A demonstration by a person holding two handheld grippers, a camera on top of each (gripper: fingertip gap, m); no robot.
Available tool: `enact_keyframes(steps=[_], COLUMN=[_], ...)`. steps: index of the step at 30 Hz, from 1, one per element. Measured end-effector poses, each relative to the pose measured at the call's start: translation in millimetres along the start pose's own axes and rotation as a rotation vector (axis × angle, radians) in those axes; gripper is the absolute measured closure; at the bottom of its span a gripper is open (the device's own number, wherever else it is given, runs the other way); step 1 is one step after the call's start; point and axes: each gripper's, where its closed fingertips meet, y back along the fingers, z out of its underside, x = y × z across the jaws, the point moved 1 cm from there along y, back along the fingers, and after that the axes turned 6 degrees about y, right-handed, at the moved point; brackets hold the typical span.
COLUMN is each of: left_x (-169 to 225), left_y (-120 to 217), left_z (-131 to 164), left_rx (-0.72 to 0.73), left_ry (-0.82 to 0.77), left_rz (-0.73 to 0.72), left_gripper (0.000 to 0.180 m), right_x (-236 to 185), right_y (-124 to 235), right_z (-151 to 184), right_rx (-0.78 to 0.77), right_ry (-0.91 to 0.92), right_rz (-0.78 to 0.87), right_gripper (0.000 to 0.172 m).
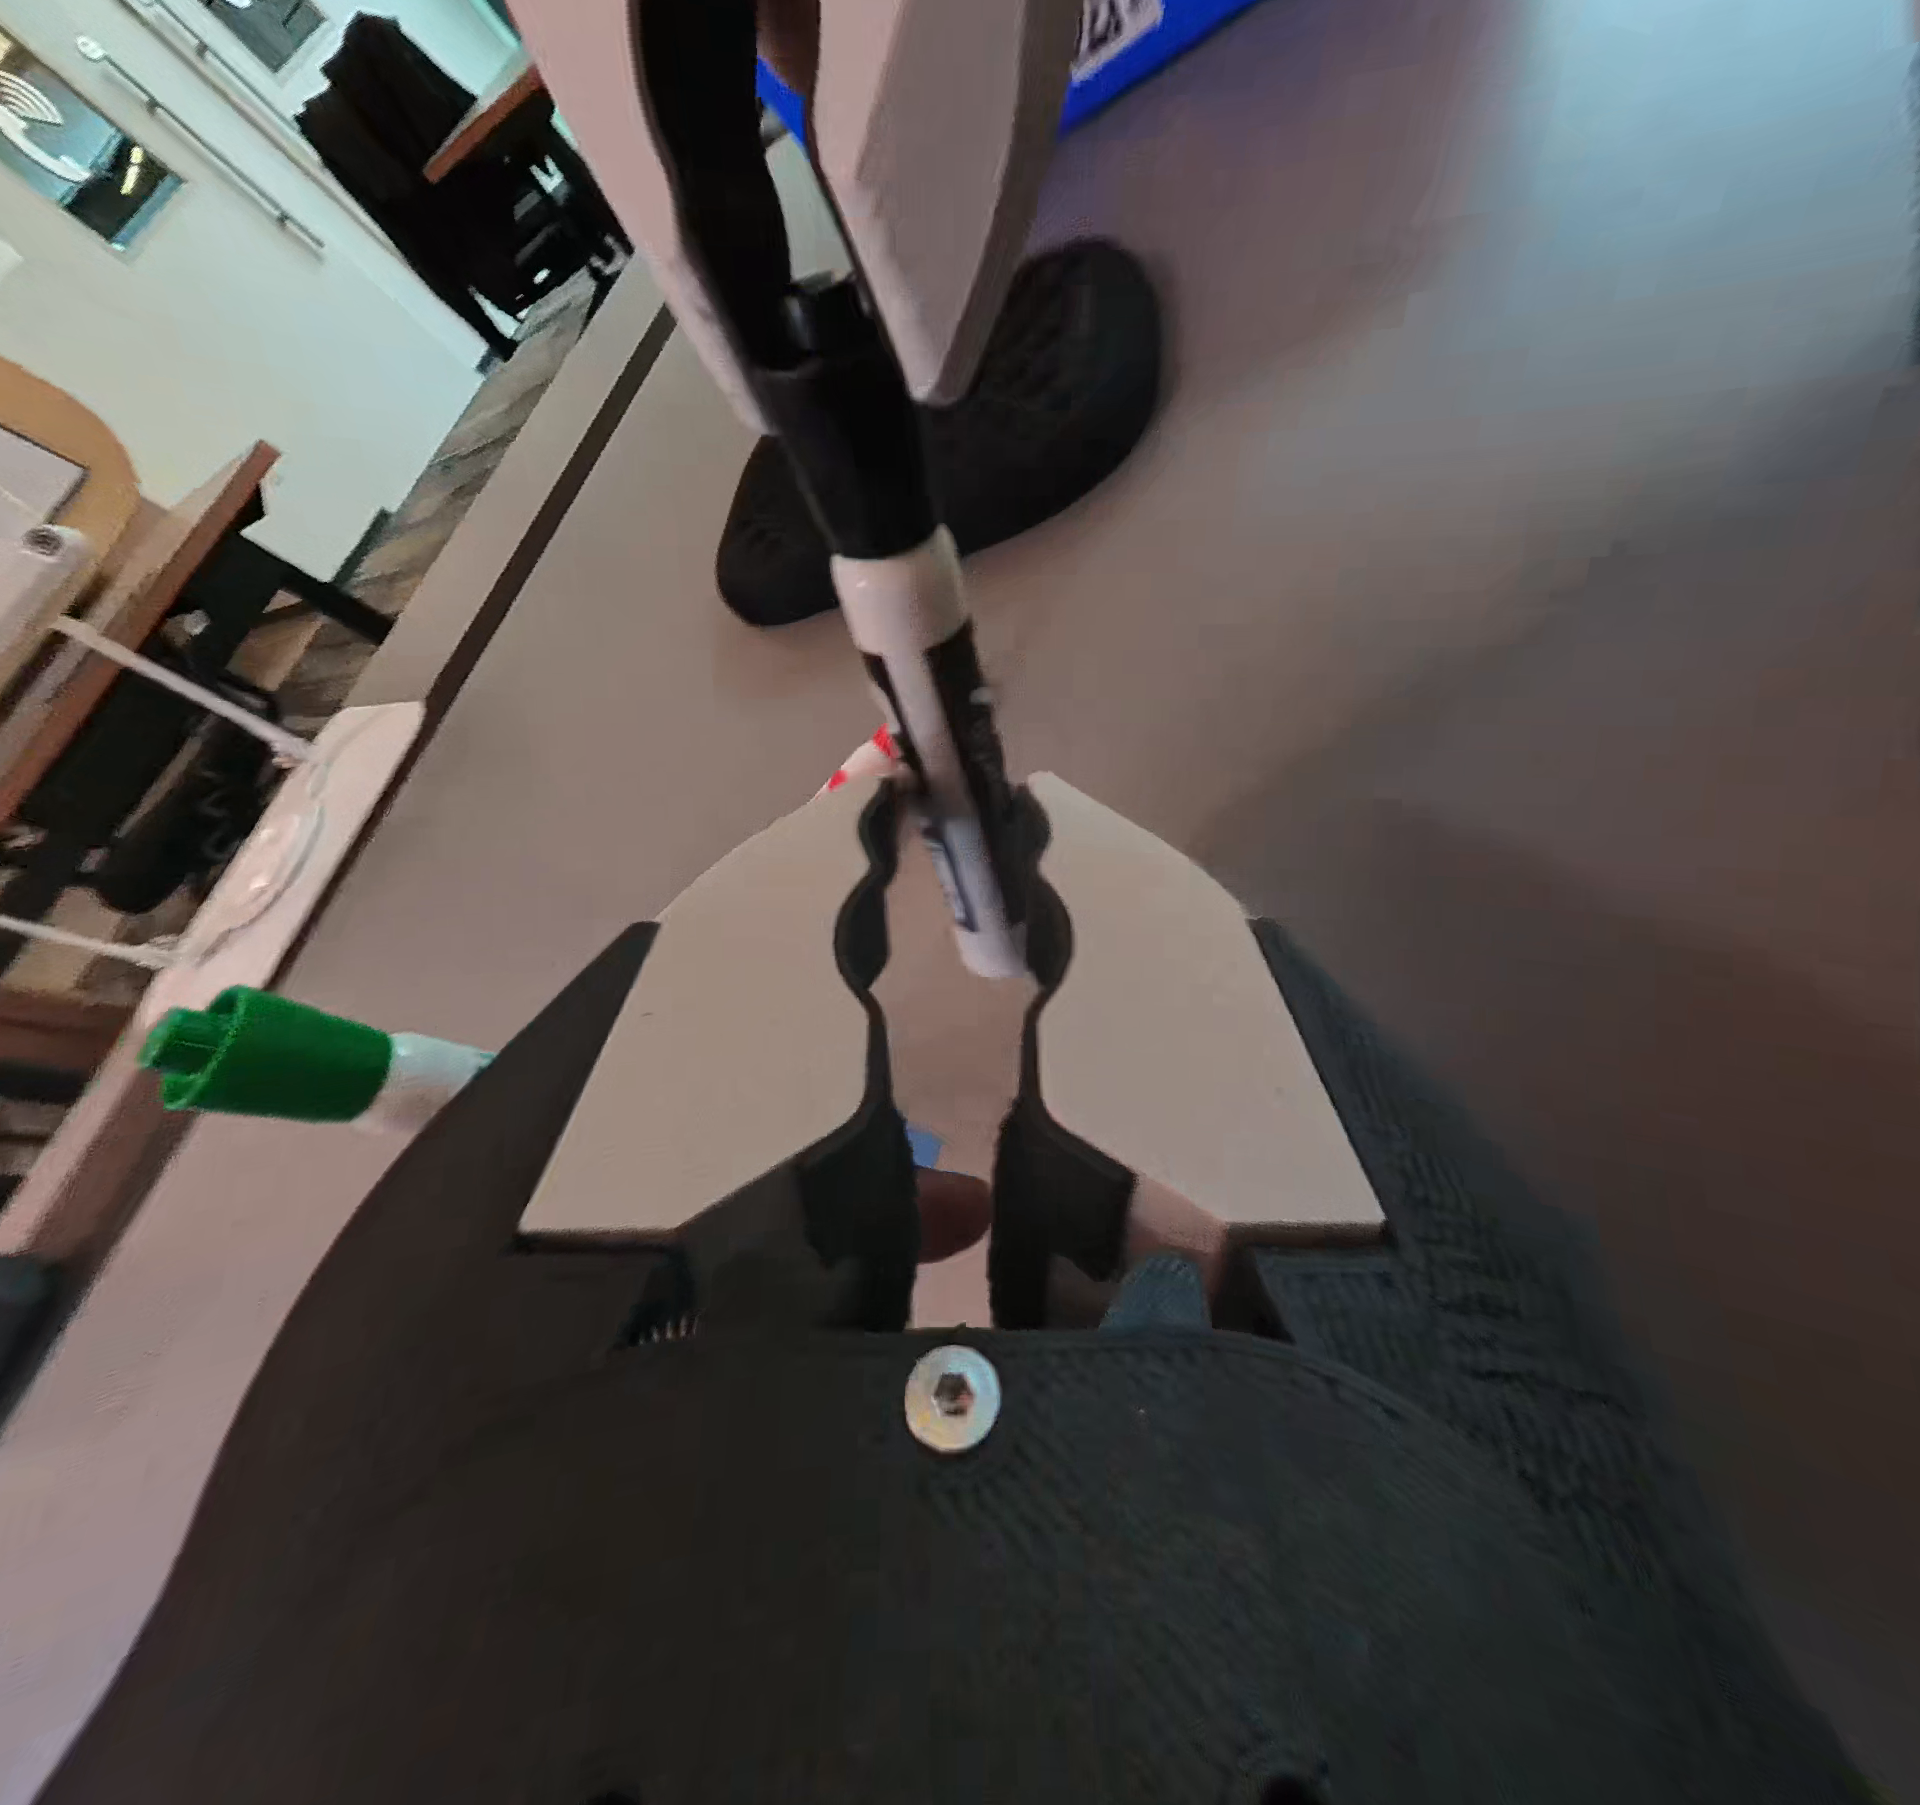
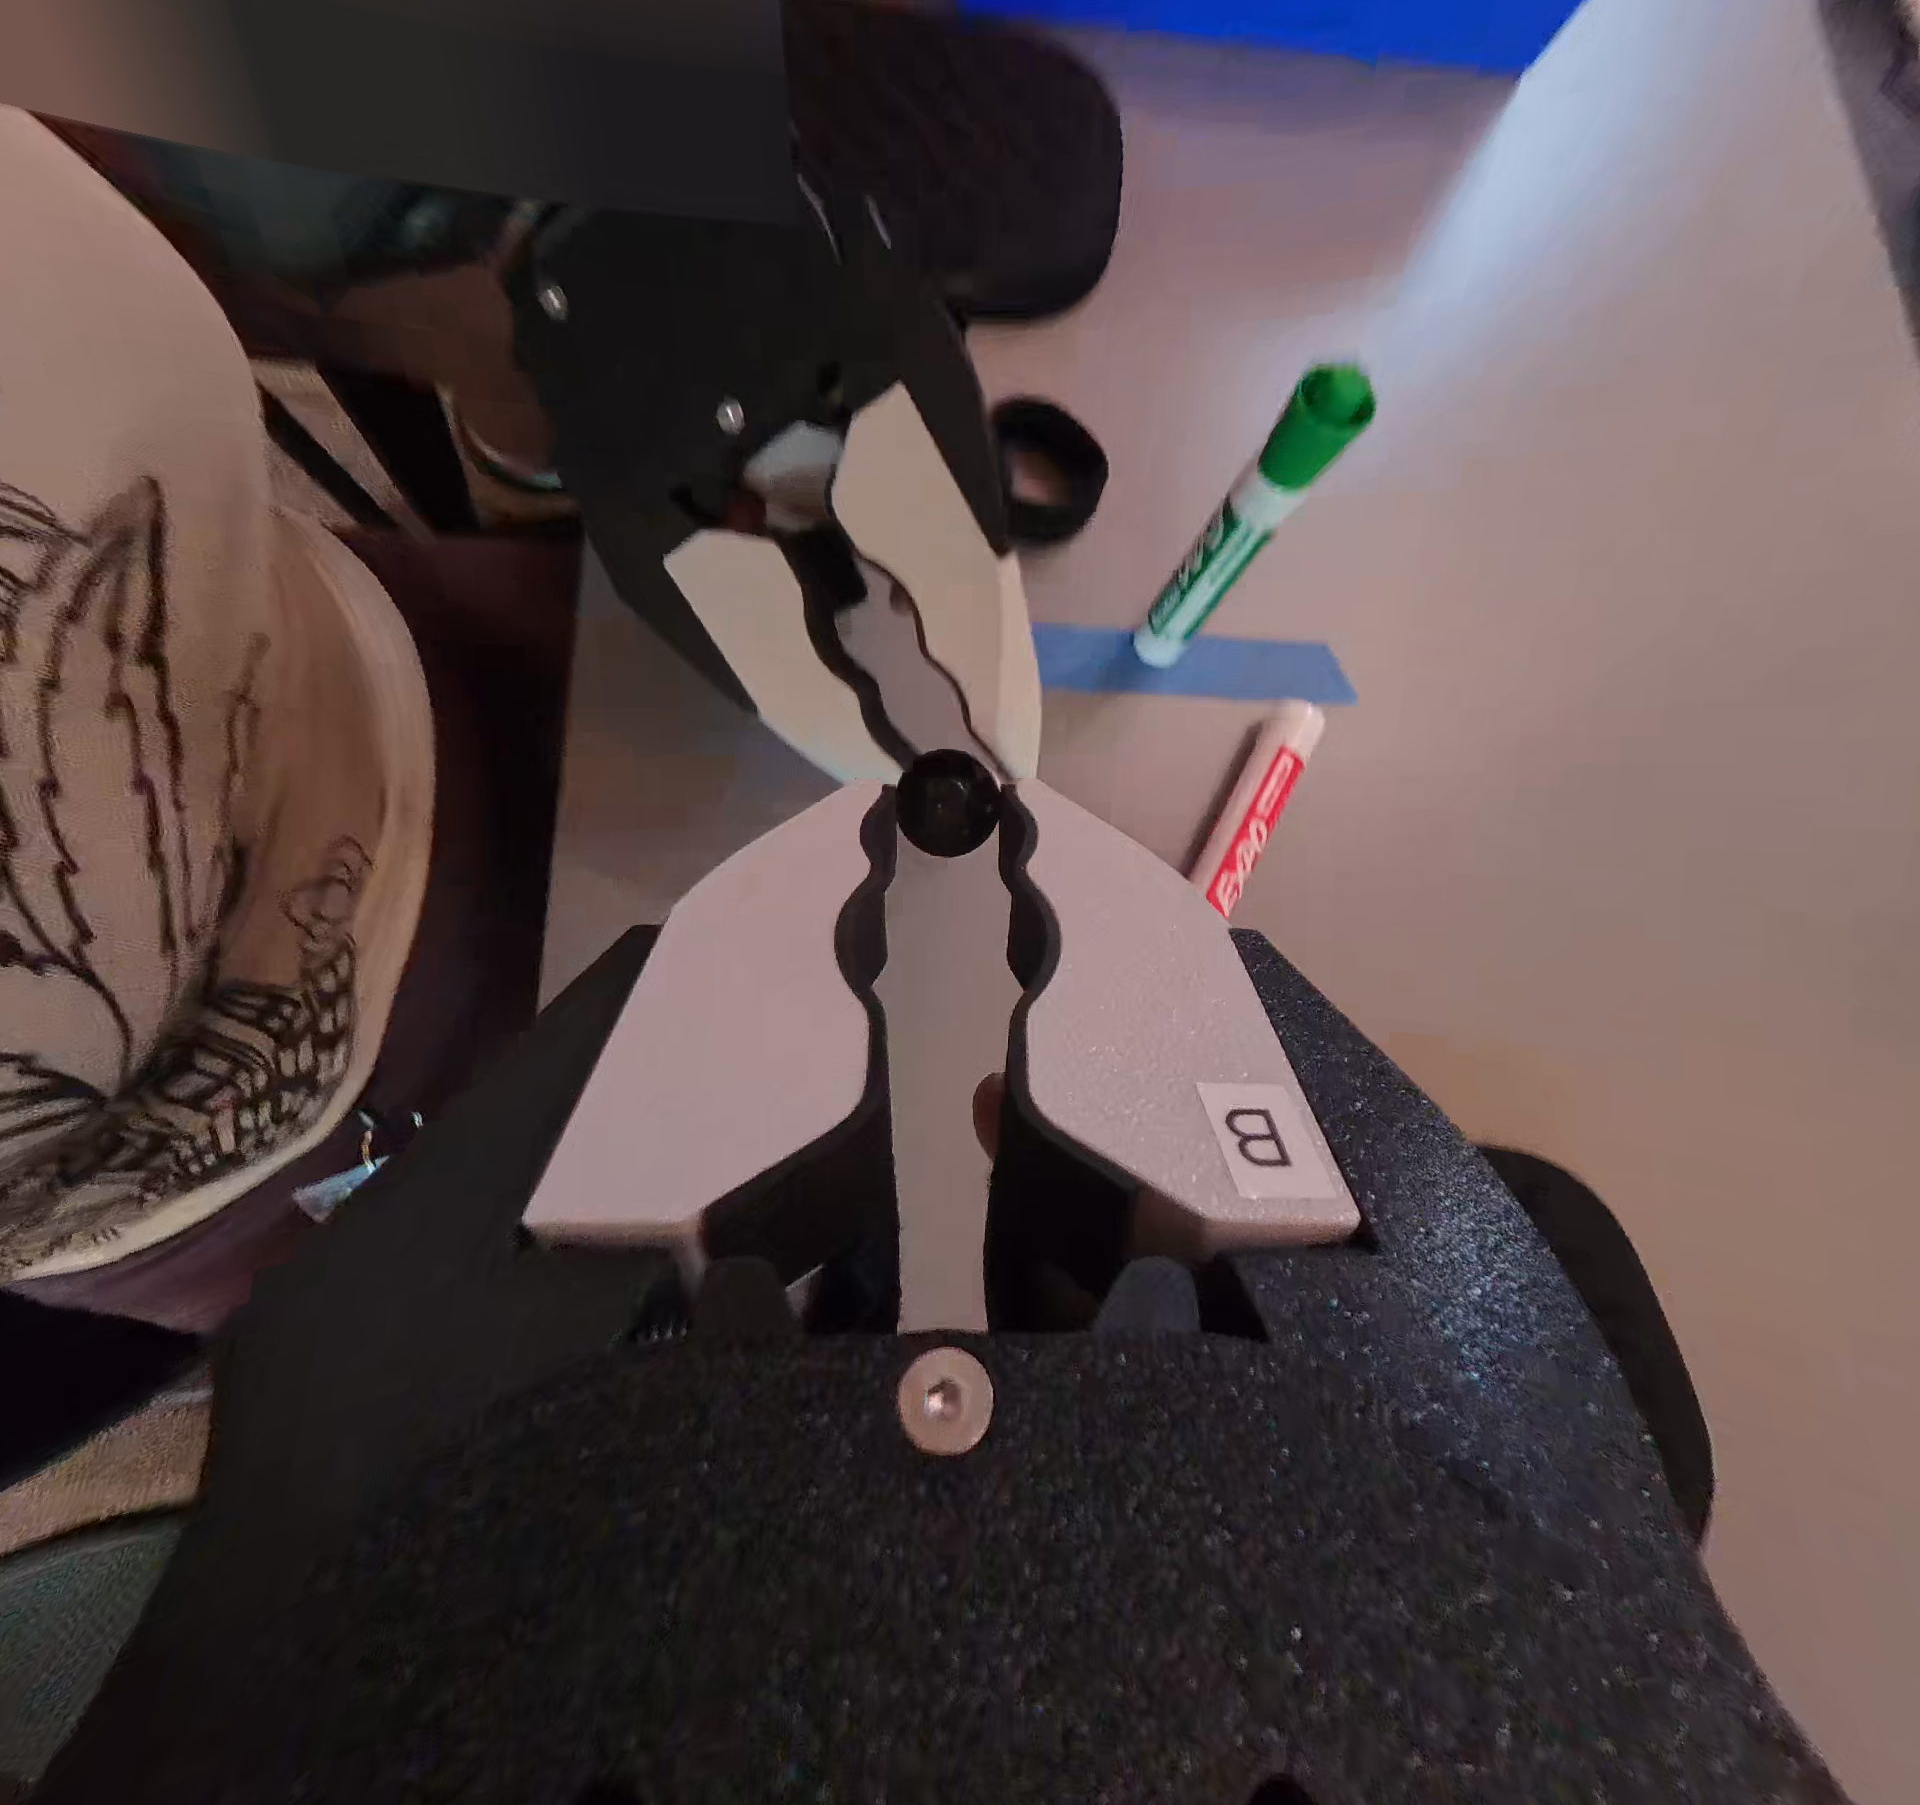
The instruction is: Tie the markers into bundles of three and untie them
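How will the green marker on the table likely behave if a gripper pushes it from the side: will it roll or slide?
The green marker has a round barrel and lies flat on the smooth table, so it would probably roll. It looks like stiff plastic and should not bend. Its ridged cap may slow the rolling a little. The blue tape under its tail end might also catch it.

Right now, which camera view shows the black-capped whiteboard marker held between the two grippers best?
The left wrist view: the black-capped whiteboard marker shows along its length, cap end in the right gripper, white tail in the left gripper. The right wrist view sees it end-on, only a black round end between jaws.
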Motion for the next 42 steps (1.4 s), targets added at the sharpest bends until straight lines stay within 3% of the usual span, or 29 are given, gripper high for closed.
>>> enact_keyframes(steps=[5,8,10,14,17,20,25,29,35,42], left_x=[0,-5,-8,-26,-35,-37,-46,-61,-77,-79], left_y=[9,14,17,25,30,32,39,63,99,98], left_z=[-9,-16,-18,-19,-21,-16,-11,12,34,41], left_rx=[0.105,0.176,0.204,0.259,0.309,0.294,0.284,0.231,0.214,0.217], left_ry=[0.198,0.273,0.303,0.419,0.533,0.526,0.529,0.552,0.57,0.589], left_rz=[0.022,0.002,0.01,-0.02,-0.008,-0.02,-0.065,-0.154,-0.249,-0.258], left_gripper=[0.16,0.132,0.16,0.161,0.161,0.162,0.161,0.137,0.137,0.137], right_x=[1,1,2,17,20,26,32,59,80,85], right_y=[-1,-10,-15,-17,-23,-30,-35,-40,-62,-68], right_z=[-20,-22,-24,-41,-50,-52,-59,-50,-32,-31], right_rx=[0.15,0.165,0.175,0.309,0.419,0.445,0.46,0.451,0.382,0.371], right_ry=[-0.029,-0.044,-0.049,-0.082,-0.114,-0.115,-0.099,-0.161,-0.194,-0.201], right_rz=[-0.013,-0.034,-0.04,0.04,0.065,0.122,0.131,0.207,0.229,0.226], right_gripper=[0.153,0.153,0.153,0.153,0.142,0.153,0.153,0.153,0.153,0.153])
